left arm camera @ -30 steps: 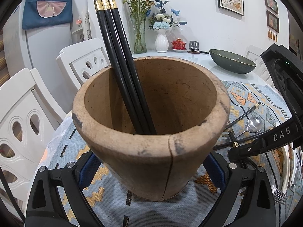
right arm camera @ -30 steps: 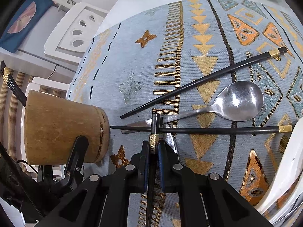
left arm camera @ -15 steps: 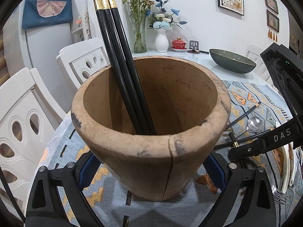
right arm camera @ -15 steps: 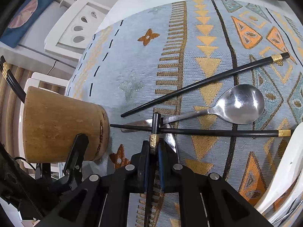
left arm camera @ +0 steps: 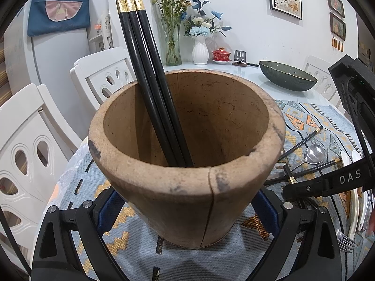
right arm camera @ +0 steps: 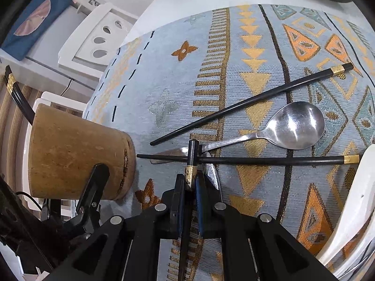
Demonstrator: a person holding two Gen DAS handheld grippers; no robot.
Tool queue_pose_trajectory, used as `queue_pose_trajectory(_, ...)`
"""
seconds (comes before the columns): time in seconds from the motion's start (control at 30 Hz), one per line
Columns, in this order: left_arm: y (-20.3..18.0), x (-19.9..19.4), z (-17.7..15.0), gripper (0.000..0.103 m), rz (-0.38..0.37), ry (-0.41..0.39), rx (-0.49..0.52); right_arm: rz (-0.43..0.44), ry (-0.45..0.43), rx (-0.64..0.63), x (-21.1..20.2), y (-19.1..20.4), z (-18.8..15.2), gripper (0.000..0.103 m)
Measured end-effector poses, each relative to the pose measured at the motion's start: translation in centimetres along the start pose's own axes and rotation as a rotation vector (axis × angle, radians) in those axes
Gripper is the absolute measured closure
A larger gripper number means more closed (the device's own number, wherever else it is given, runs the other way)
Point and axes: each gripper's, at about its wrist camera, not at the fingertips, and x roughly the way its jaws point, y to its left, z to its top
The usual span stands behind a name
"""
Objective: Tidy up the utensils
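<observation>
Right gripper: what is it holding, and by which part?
The right gripper pinches a black chopstick at its gold-banded top end.

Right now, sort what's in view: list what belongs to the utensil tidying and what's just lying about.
Belongs: wooden holder gripped by left gripper; three chopsticks inside; chopstick in right gripper; two loose chopsticks; spoon; fork.

Lying about: green bowl, flower vases, red teacup, white chairs.
</observation>
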Motion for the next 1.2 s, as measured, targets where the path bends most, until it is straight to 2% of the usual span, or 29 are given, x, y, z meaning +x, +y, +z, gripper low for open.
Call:
queue_pose_trajectory(0.27, 0.1, 0.0, 0.0, 0.005, -0.004, 0.000, -0.004, -0.022, 0.036, -0.011, -0.1, 0.7, 0.2, 0.096)
queue_pose_trajectory(0.53, 0.1, 0.0, 0.1, 0.005, -0.004, -0.001, -0.004, 0.054, 0.036, -0.027, -1.3, 1.0, -1.3, 0.096)
queue_pose_trajectory(0.77, 0.0, -0.1, 0.1, 0.005, 0.001, -0.002, 0.000, 0.142, -0.060, -0.058, -4.5, 1.8, -1.6, 0.096)
queue_pose_trajectory(1.2, -0.1, -0.3, 0.2, 0.005, 0.004, -0.009, 0.002, 0.167, -0.198, -0.163, -10.5, 5.8, -0.7, 0.096)
